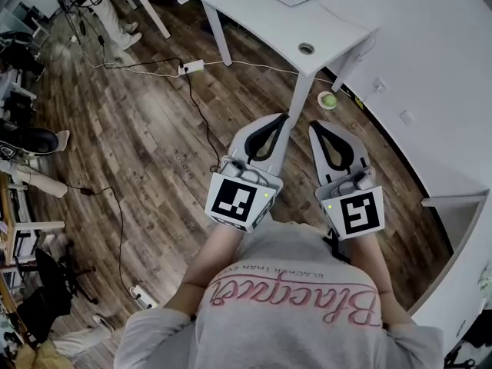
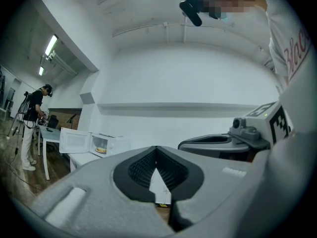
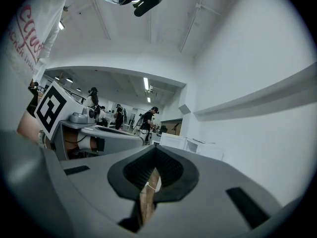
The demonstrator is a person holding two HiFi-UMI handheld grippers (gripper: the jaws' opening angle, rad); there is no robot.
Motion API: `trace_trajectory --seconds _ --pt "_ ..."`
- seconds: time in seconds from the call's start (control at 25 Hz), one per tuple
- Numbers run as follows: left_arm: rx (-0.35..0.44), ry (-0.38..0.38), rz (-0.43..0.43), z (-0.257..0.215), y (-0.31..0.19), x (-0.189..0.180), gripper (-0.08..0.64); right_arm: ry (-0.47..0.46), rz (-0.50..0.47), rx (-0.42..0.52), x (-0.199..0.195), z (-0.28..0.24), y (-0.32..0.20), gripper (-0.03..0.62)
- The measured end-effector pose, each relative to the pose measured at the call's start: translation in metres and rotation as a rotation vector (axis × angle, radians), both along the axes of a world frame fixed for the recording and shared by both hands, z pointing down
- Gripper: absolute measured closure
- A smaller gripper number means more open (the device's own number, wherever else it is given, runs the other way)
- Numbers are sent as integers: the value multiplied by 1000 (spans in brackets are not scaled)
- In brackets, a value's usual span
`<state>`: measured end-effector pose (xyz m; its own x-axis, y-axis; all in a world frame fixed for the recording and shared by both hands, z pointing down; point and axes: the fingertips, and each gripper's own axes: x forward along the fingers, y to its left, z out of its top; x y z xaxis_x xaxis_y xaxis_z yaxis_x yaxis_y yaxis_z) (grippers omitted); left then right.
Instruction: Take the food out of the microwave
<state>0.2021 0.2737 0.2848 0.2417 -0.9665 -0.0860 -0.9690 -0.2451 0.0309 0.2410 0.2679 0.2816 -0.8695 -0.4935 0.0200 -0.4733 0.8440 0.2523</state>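
Observation:
The white microwave (image 2: 110, 144) stands far off on a white table, its door (image 2: 74, 141) swung open to the left. Something yellow, the food (image 2: 100, 150), lies inside. In the right gripper view the microwave (image 3: 198, 148) is a small white box by the wall. My left gripper (image 1: 280, 118) and right gripper (image 1: 315, 126) are held side by side in front of the person, over the wooden floor and short of the table. Both point level toward the table, both are shut with the tips touching, and neither holds anything. The left gripper (image 2: 156, 148) and the right gripper (image 3: 155, 150) each show closed black pads.
A white table (image 1: 284, 29) with a round cable hole stands ahead. A power strip (image 1: 191, 68) and black cables lie on the wooden floor at its left. A small green-and-white object (image 1: 328, 100) sits by the wall. A white wall runs along the right. People (image 2: 33, 128) stand farther off.

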Motion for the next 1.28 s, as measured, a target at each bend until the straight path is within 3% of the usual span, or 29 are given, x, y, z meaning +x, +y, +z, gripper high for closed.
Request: trace_trajectory --seconds 0.28,0.68,0.84,1.04,1.28 --pt "1 21 16 3 -10 -51 555 9 4 -18 -50 5 -7 583" --pt "-18 35 6 9 -6 -122 555 76 -21 28 -126 14 0 583" --pt "-11 45 -20 10 -8 -141 555 59 -37 -37 -140 17 -6 583" --pt "-16 54 -38 14 -14 -156 555 63 -47 29 -154 11 -11 583" --pt "-9 53 -37 11 -33 -163 555 44 -42 -1 -159 14 -32 582"
